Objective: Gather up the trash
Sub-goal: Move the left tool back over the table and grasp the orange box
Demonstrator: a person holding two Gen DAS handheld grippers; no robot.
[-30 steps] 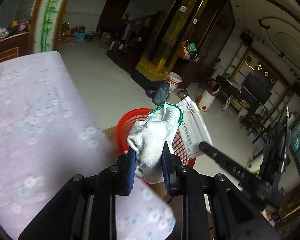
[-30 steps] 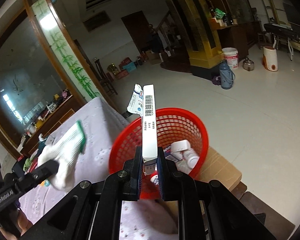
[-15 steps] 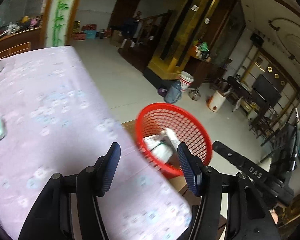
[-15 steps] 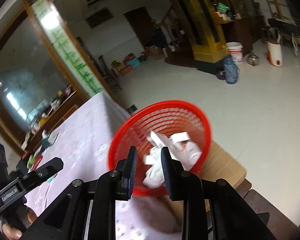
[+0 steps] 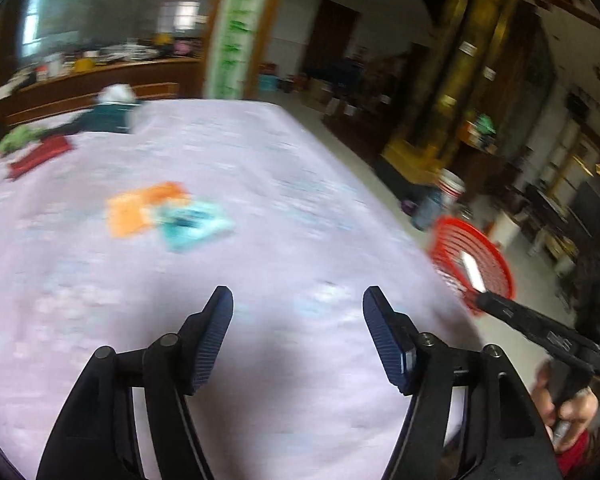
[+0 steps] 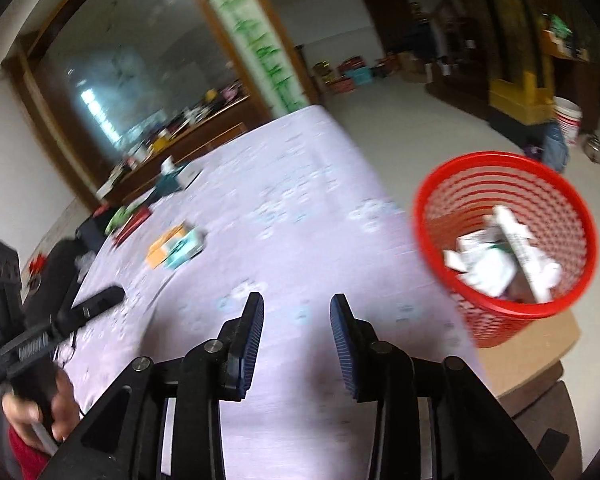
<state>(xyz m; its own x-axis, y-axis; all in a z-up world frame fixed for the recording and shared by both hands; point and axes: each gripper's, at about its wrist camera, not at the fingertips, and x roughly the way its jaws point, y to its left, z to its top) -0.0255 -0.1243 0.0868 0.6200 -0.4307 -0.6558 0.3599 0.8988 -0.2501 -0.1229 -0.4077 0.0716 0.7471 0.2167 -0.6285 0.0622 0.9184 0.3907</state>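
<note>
A red mesh basket (image 6: 512,312) stands on a cardboard box beside the table's right edge, holding a white glove, a long white carton (image 6: 518,242) and other white scraps; the basket (image 5: 496,268) also shows at the right of the left wrist view. On the lilac tablecloth lie an orange packet (image 5: 140,208) and a teal packet (image 5: 196,226), overlapping; the same pair (image 6: 176,246) sits mid-left in the right wrist view. My left gripper (image 5: 298,336) hangs open and empty over the cloth. My right gripper (image 6: 296,340) is open and empty too.
The table (image 5: 260,160) has its edge to the right, with tiled floor beyond. At the far end lie a dark teal box (image 5: 108,118), a red flat item (image 5: 40,154) and something green. A cardboard box (image 6: 532,344) carries the basket. A bucket and flask stand on the floor.
Both grippers let go of their loads, the glove and the carton, which now lie in the basket. Both have swung left, away from the basket and over the table.
</note>
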